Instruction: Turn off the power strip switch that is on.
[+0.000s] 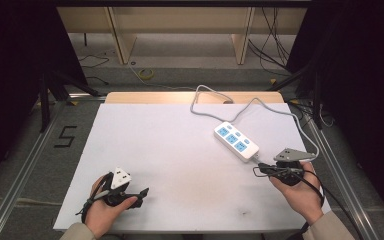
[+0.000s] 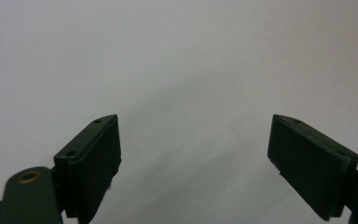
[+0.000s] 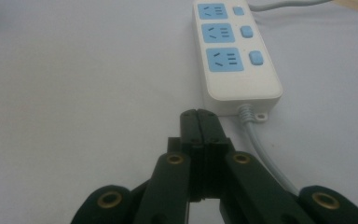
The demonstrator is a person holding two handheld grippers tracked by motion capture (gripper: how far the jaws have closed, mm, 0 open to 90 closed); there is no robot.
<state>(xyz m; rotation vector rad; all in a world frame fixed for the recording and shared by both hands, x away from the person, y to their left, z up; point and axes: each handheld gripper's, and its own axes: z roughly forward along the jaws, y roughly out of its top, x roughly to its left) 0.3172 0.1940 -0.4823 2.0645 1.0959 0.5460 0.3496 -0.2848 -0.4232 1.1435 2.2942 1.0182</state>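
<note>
My right gripper [image 1: 256, 169] sits at the lower right of the high view, its jaws pressed together with nothing between them. In the right gripper view the closed tips [image 3: 199, 122] lie just short of the near end of the white power strip [image 3: 235, 53], a little to the left of where its grey cable [image 3: 261, 149] leaves the housing; whether they touch the strip I cannot tell. The strip has three blue sockets, each with a blue switch beside it, and it lies flat on the white surface [image 1: 170, 150], right of centre in the high view [image 1: 236, 141], set at a slant. Its cable loops towards the upper middle of that frame, then down the right edge of the surface past my right hand [image 1: 302, 195].

My left gripper [image 1: 142, 195] rests at the lower left of the high view, well apart from the strip. In the left gripper view its jaws stand wide apart over bare white surface [image 2: 186, 60], holding nothing
</note>
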